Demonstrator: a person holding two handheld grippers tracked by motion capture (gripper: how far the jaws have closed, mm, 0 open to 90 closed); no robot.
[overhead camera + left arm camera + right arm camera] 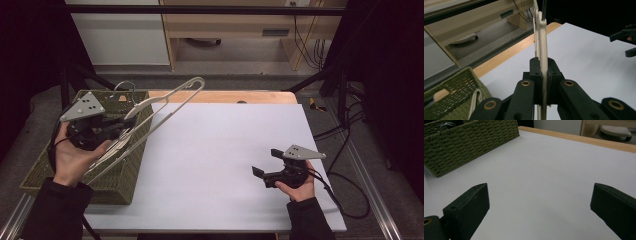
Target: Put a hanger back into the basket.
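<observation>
1. The cream hanger (165, 102) sits clamped in your left gripper (121, 128), tilted up over the near right rim of the green woven basket (50, 170), with its far end reaching out above the white worktop (225, 150). In the left gripper view the jaws press flat on both sides of the hanger's bar (543, 50), so the grip looks firm.
2. Keep that clamp steady. The hold is near one end, so the long free end will likely want to sag or swing; move slowly and keep your wrist level.
3. More pale hangers (112, 150) lie in the basket just under your hand, and a wire hook (125, 87) stands at the far rim. Lift until the held hanger's lower end is clear of both before you travel sideways, or it may snag and drag another out.
4. Carry it over the open white area between the basket and your right gripper (265, 162).
5. Your right gripper rests low on the worktop with its jaws wide apart and nothing between them. Leave it there, or bring it in to steady the free end if the hanger starts to twist.
</observation>
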